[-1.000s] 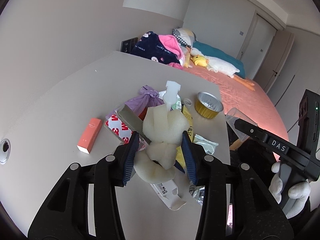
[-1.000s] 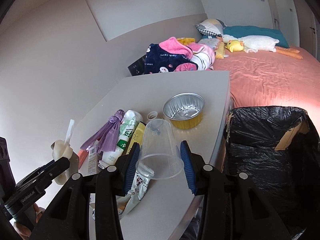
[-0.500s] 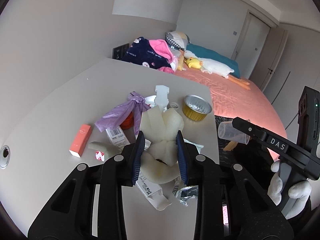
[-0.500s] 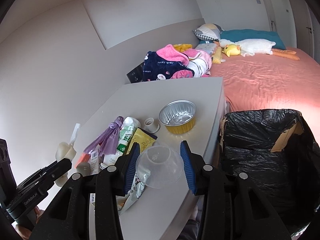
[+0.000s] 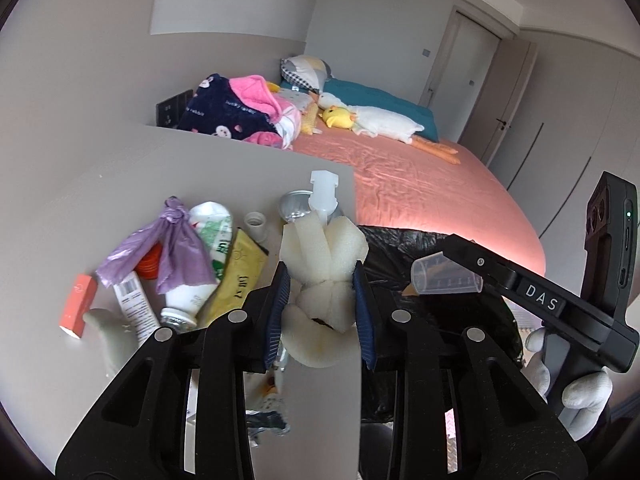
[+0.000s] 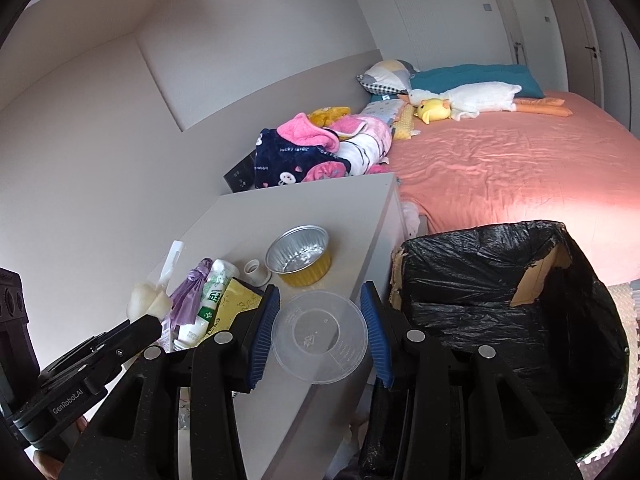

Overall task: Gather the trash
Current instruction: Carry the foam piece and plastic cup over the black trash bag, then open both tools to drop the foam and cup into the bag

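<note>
The left claw [image 5: 320, 306] was clamped on a bundle of off-white foam strips [image 5: 323, 258] with a white plastic stub sticking out of its top; its jaws had just been closing, and the foam bulged out above and below the blue pads [image 5: 279, 308]. The right claw [image 6: 320, 330] gripped a clear plastic measuring cup [image 6: 319, 338] by its sides, the cup lying sideways with its base facing the camera.

Both loads hung near the edge of the grey tabletop [image 6: 296, 208]. Ahead and to the right of the right claw stood the cardboard box lined with a black bin bag [image 6: 496, 304], its mouth open. From the left claw the bag showed just beyond the foam, to the right.

To the left of both claws, more trash lay on the tabletop: a knotted purple plastic bag [image 5: 168, 252], a white and green squeeze tube [image 5: 208, 256], a yellow sachet [image 5: 236, 276], an orange carton [image 5: 78, 306], a small white cap [image 5: 257, 224] and a gold foil baking cup [image 6: 298, 254].

The risks, as I judged them, lay in the release. The foam was soft and squeezed hard, so it could spring sideways when let go and miss the bag. The cup was smooth and held only across its round wall, so it might slip or roll out early and drop between tabletop and box. With both claws heading to one opening, they could also knock together over it.
</note>
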{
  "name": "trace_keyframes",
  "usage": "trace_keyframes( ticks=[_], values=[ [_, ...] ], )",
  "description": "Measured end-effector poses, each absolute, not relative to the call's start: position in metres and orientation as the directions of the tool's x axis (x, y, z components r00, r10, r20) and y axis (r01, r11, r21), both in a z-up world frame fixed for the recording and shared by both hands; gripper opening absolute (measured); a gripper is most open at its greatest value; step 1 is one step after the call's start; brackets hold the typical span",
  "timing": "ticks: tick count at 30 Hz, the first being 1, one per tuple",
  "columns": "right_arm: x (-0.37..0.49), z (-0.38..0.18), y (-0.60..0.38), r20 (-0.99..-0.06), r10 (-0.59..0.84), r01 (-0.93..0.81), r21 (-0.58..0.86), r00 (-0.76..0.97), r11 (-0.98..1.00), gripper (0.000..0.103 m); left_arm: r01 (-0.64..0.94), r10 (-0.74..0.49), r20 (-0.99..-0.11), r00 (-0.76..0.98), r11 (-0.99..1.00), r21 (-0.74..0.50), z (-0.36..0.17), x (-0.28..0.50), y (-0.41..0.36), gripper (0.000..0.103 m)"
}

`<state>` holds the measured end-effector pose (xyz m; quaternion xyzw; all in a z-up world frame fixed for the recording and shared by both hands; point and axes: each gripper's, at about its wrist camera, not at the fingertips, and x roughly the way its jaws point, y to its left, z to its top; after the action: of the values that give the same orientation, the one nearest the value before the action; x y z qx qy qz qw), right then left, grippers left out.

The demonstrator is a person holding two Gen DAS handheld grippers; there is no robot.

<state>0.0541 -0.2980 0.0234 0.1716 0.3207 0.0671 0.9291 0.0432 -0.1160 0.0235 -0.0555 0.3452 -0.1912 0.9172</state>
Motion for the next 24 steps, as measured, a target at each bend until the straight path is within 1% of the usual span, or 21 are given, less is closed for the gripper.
trace_keyframes(
  ticks=[11,16,17,18,19,20,21,24],
  values=[
    [0.036,0.03,-0.357,-0.559,0.124,0.108,0.364,0.82,0.925,0.044,0.454,-0.518,-0.609,0.601,0.848,-0.273,0.022,0.058,-0.184,0.03],
    [0.029,0.032,-0.383,-0.554,0.077,0.164,0.372,0.829,0.914,0.044,0.506,-0.568,-0.627,0.533,0.808,-0.302,0.013,0.062,-0.21,0.03],
    [0.029,0.032,-0.388,-0.554,0.068,0.175,0.373,0.83,0.911,0.044,0.521,-0.588,-0.631,0.507,0.792,-0.32,0.01,0.063,-0.214,0.032],
    [0.028,0.032,-0.392,-0.554,0.056,0.188,0.374,0.83,0.908,0.045,0.539,-0.609,-0.638,0.471,0.772,-0.339,0.007,0.065,-0.219,0.035],
    [0.027,0.032,-0.397,-0.558,0.041,0.207,0.373,0.829,0.904,0.055,0.552,-0.622,-0.648,0.439,0.756,-0.352,0.003,0.066,-0.225,0.057],
    [0.025,0.032,-0.401,-0.559,0.018,0.231,0.372,0.829,0.899,0.063,0.552,-0.617,-0.659,0.429,0.757,-0.35,0.001,0.067,-0.231,0.088],
    [0.023,0.034,-0.404,-0.552,-0.01,0.255,0.369,0.834,0.894,0.075,0.546,-0.607,-0.66,0.444,0.767,-0.338,0.0,0.065,-0.235,0.097],
    [0.019,0.034,-0.412,-0.543,-0.05,0.285,0.359,0.838,0.889,0.076,0.56,-0.605,-0.663,0.442,0.763,-0.322,-0.001,0.063,-0.242,0.097]
  ],
)
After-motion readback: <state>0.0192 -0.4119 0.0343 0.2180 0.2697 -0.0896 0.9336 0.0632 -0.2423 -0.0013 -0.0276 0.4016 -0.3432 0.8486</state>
